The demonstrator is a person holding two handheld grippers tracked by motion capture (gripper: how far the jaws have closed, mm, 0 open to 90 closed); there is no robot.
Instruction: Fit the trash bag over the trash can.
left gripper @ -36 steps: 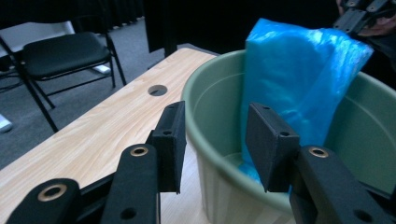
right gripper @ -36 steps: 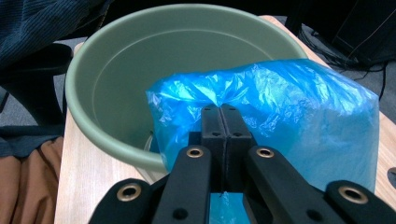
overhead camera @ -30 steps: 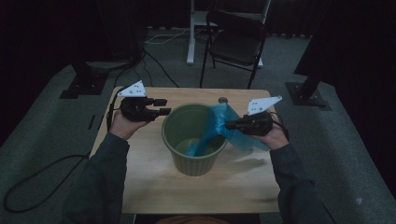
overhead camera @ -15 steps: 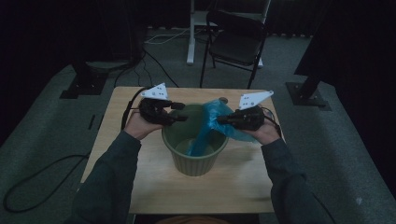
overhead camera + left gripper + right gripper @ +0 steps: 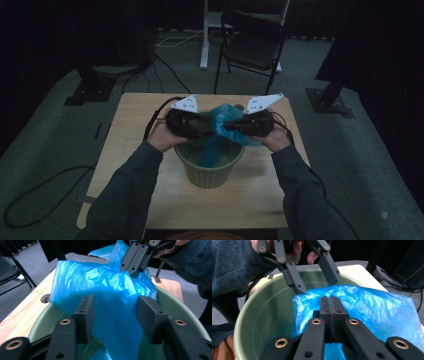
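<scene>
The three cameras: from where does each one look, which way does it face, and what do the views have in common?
High view: above the person's side, facing forward and down on the table; forearms and both hands enter from below.
Left gripper view: rides the left gripper, jaws open around the blue bag above the green bin.
Right gripper view: rides the right gripper, shut on the bag; a sleeve shows.
Shared: bag, bin, and each gripper view shows the other gripper.

Green bin (image 5: 209,169) on wooden table (image 5: 127,130)
</scene>
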